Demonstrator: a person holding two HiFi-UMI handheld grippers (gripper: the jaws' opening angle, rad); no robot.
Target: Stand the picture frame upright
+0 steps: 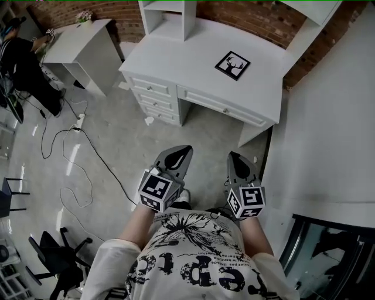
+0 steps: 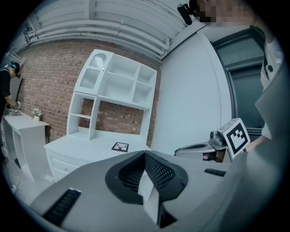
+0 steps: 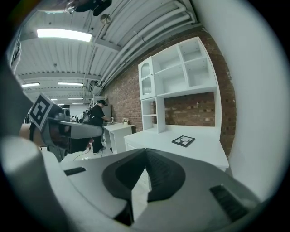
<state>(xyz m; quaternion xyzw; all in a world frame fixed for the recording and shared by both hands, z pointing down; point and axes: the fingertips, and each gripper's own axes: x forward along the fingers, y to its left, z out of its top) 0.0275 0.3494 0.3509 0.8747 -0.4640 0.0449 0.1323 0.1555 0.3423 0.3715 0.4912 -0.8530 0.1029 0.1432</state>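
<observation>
A black picture frame (image 1: 232,64) with a deer-head print lies flat on the white desk (image 1: 193,64), near its right end. The frame (image 2: 120,147) shows small in the left gripper view, and the frame (image 3: 183,141) lies ahead in the right gripper view too. Both grippers hang close to my body, well short of the desk, over the grey floor. My left gripper (image 1: 183,151) is shut with nothing between its jaws. My right gripper (image 1: 240,158) is shut and empty as well, a hand's width to the right of the left one.
A white hutch (image 1: 167,17) with open shelves stands at the desk's back. A white wall panel (image 1: 328,135) runs close on the right. A second white table (image 1: 82,44) and a person in black stand at far left. Cables (image 1: 70,152) trail over the floor, and a black chair (image 1: 55,258) is near left.
</observation>
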